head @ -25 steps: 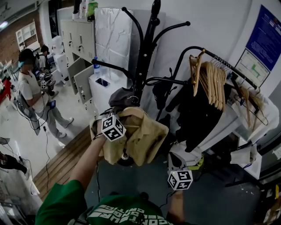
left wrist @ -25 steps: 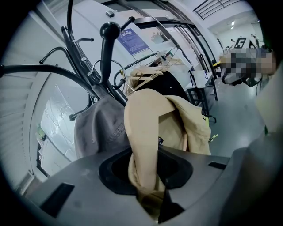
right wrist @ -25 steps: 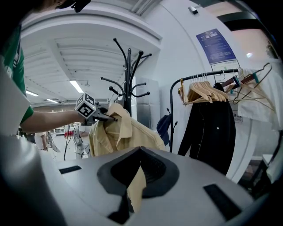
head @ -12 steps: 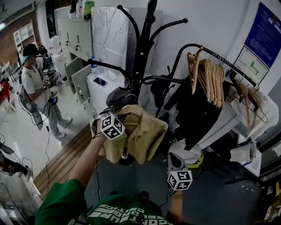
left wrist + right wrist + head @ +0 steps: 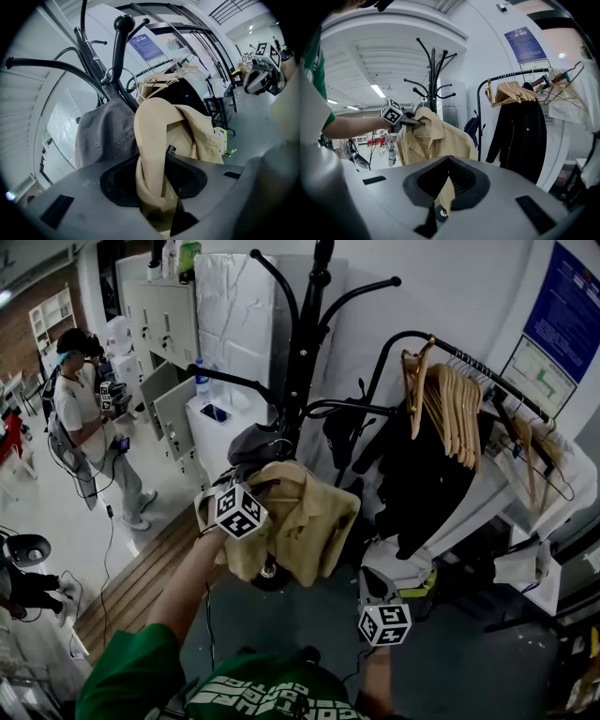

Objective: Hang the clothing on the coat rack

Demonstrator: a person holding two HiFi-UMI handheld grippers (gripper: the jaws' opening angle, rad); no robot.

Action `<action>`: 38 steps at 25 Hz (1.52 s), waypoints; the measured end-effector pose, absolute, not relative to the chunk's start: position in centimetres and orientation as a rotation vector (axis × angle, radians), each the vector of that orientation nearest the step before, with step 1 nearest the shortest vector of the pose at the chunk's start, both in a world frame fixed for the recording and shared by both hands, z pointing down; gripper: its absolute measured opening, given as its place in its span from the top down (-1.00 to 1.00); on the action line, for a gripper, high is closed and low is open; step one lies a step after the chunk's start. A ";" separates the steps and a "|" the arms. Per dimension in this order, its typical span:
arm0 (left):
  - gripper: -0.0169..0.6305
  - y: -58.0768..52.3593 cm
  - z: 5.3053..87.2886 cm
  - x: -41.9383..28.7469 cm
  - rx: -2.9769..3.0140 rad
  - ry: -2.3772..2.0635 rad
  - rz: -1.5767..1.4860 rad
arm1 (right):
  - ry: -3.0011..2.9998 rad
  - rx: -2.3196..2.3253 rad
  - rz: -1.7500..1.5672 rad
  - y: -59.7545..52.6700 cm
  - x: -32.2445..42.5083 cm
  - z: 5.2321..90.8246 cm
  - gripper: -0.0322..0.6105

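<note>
1. The left gripper is clenching its jaws on a fold of the collar of the tan cotton button-up shirt. Gripping at the neckline is letting the rest of the garment drop free below. It is also presenting the collar, probably the part meant to go over a hook.
2. The shirt is hanging in the air from that one grip, at about six o'clock from the pole of the black metal coat rack with curved arms. It is not resting on any arm yet, so I judge that the hanging step is not done.
3. In the left gripper view a grey fabric cap is sitting on the rack at about ten o'clock from the jaws, just beside the collar. That hook is probably taken, so a bare arm higher up, towards twelve o'clock, looks the likelier target.
4. The right gripper is showing its jaws closed tip to tip and gripping nothing. The tan sliver below the tips is, I think, the shirt's hem seen beyond them.
5. In the head view it is waiting at about five o'clock from the shirt. From there it is probably standing ready to steady the hem.
6. At three o'clock a black coat is hanging on a separate metal rail.
</note>
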State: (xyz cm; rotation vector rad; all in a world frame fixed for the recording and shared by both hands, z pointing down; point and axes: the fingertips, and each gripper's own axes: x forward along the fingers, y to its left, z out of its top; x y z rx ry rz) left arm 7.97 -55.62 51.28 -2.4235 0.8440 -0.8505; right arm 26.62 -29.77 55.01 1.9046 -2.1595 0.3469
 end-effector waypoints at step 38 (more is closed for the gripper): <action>0.81 -44.0 52.5 -0.8 -2.597 1.214 -0.634 | -2.356 1.556 0.319 -31.0 19.6 56.6 0.88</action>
